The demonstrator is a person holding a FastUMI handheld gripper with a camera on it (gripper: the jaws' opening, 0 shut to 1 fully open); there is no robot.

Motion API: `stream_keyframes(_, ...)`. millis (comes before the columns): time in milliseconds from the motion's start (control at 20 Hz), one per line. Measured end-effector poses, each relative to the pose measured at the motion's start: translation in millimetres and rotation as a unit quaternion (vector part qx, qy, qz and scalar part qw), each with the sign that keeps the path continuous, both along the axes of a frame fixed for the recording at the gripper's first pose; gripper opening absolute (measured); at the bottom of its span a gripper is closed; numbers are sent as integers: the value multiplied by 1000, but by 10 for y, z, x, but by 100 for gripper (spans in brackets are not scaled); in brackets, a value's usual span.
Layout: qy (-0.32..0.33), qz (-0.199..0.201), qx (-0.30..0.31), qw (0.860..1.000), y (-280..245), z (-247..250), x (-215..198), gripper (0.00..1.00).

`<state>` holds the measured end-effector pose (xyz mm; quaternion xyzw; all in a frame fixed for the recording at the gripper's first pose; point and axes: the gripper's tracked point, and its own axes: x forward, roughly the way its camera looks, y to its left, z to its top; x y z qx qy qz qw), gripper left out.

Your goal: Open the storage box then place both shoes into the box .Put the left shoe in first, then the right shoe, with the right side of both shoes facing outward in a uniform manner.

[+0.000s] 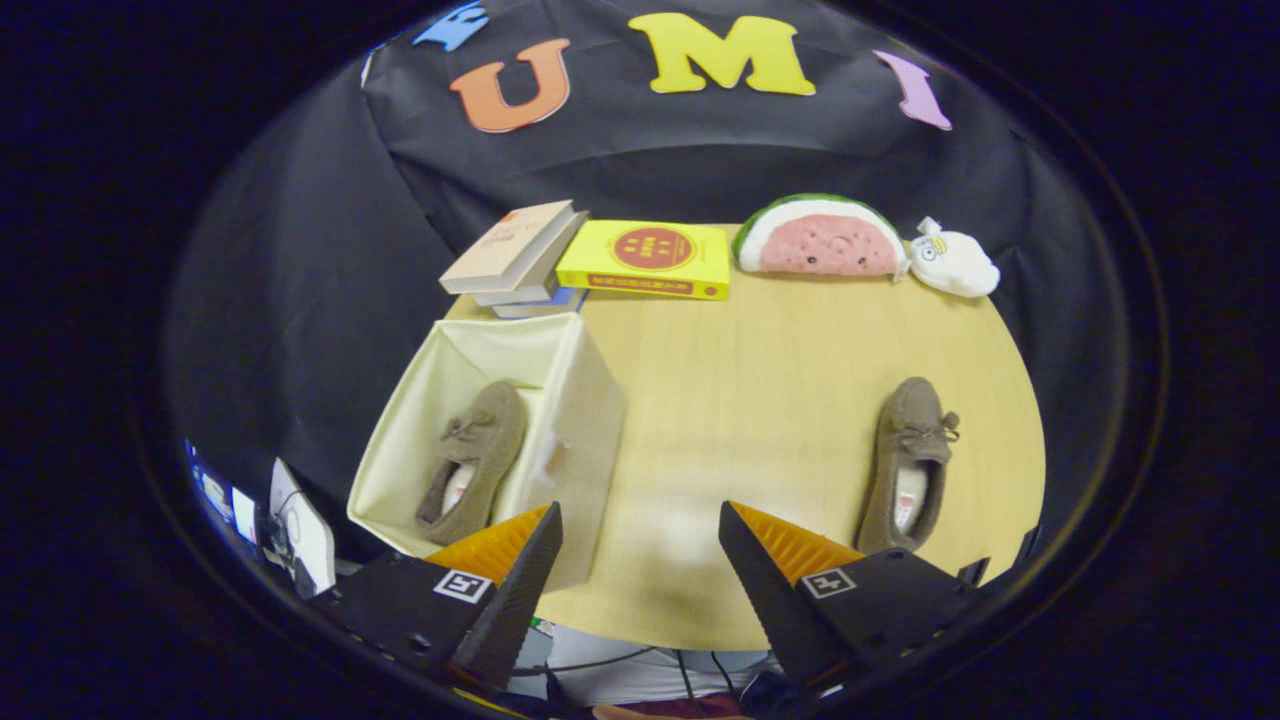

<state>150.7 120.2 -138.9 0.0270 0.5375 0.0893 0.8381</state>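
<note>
- Nearest the camera, the gripper has its two fingers spread wide apart with nothing between them, hanging over the near edge of the table
- Just ahead of the left finger stands the storage box, a cream fabric one with its top open
- One brown shoe lies inside the box, leaning against the box's right wall, toe pointing away from the camera
- Second brown shoe lies flat on the table just beyond the right finger, well apart from the box, toe also pointing away
- Beyond the box, at the far edge of the table, sits a stack of books, with a yellow book just beside it
- Further along that far edge lie a watermelon-slice plush and a small white plush toy, touching or nearly so
</note>
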Motion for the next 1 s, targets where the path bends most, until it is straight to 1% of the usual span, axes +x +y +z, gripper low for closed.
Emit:
stream_keyframes(400, 27, -77, -45, 996, -1375, -392, 170, 96)
stream_keyframes(600, 38, -104, -59, 992, -1949, -591, 190, 95)
stream_keyframes(800, 49, -130, -69, 988, -2421, -788, 208, 95)
stream_keyframes(1000, 70, -142, -70, 985, -2697, -1023, 219, 93)
